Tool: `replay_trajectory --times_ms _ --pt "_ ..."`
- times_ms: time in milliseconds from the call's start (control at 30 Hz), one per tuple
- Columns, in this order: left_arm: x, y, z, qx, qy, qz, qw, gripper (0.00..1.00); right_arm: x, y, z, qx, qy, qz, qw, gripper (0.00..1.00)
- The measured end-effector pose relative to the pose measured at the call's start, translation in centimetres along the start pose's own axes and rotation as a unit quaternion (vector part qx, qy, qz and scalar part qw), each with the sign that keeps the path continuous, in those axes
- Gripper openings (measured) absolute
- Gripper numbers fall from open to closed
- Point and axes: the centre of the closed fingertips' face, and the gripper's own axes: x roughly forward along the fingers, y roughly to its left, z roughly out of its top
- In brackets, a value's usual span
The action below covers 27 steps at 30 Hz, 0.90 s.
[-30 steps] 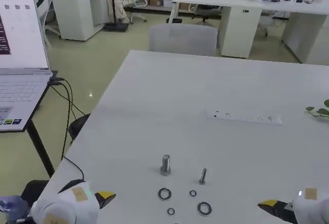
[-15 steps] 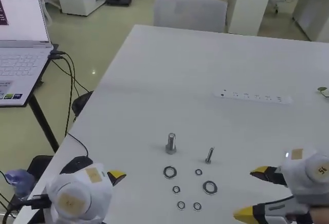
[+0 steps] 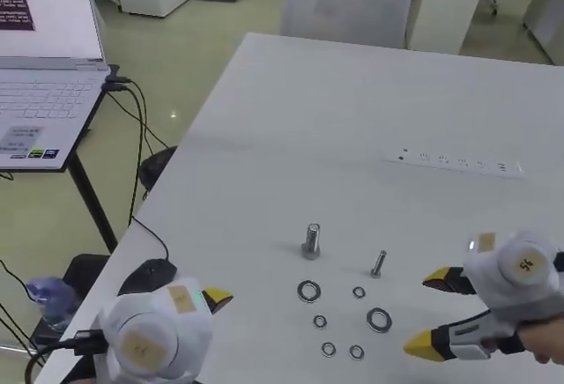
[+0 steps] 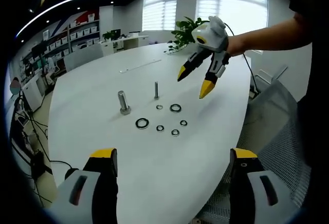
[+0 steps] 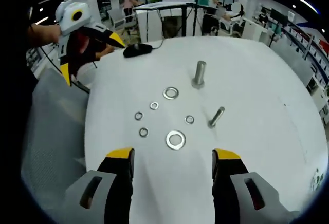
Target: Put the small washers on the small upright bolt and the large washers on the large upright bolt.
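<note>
A large upright bolt (image 3: 311, 240) and a small upright bolt (image 3: 378, 263) stand on the white table (image 3: 352, 120). In front of them lie two large washers (image 3: 308, 291) (image 3: 379, 320) and several small washers (image 3: 320, 321), all flat on the table. My right gripper (image 3: 425, 312) hovers open just right of the washers, and a large washer (image 5: 176, 140) lies just ahead of its jaws. At the table's near left edge my left gripper (image 4: 174, 154) is open and holds nothing, well back from the large bolt (image 4: 123, 102). One of its yellow fingertips (image 3: 218, 298) shows in the head view.
A white power strip (image 3: 458, 164) lies beyond the bolts. A black mouse (image 3: 154, 274) and its cable sit at the table's left edge. An open laptop (image 3: 44, 93) stands on a side table to the left. A grey chair (image 3: 344, 14) is at the far end.
The head camera has tilted down and shifted. My right gripper has moved forward and up beside the washers. The left gripper shows more fully. Bolts and washers lie as before.
</note>
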Motion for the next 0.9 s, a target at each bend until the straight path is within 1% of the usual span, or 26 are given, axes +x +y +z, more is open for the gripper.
replay_trajectory --times_ms 67,233,333,400,500,633,733,900 --pt "-0.1 0.0 -0.2 0.002 0.003 -0.001 1.0 0.89 0.3 0.0 0.3 -0.003 0.001 0.006 1.0 0.6" --pt "-0.2 0.1 -0.3 0.003 0.003 -0.003 1.0 0.89 1.4 -0.3 0.0 -0.02 0.021 0.014 0.9995 0.58" --pt "-0.2 0.2 -0.8 0.009 0.016 -0.008 0.9998 0.87 2.2 -0.3 -0.3 -0.031 0.038 0.023 0.9985 0.55" --pt "-0.2 0.1 -0.6 0.004 0.012 -0.012 0.9998 0.86 2.5 -0.3 -0.4 -0.039 0.047 0.024 0.9978 0.55" --pt "-0.2 0.1 -0.4 0.009 0.008 -0.013 0.9998 0.87 3.0 -0.3 -0.4 -0.046 0.056 0.029 0.9969 0.53" --pt "0.1 0.1 -0.4 0.014 0.011 -0.014 0.9997 0.87 3.6 -0.5 -0.5 -0.067 0.07 0.035 0.9947 0.51" --pt "0.3 0.1 -0.3 0.016 0.011 -0.015 0.9997 0.86 4.0 -0.5 -0.9 -0.097 0.092 0.045 0.9901 0.48" --pt "0.4 0.3 -0.1 0.017 0.01 -0.015 0.9997 0.85 4.8 -0.7 -0.6 -0.124 0.103 0.052 0.9855 0.46"
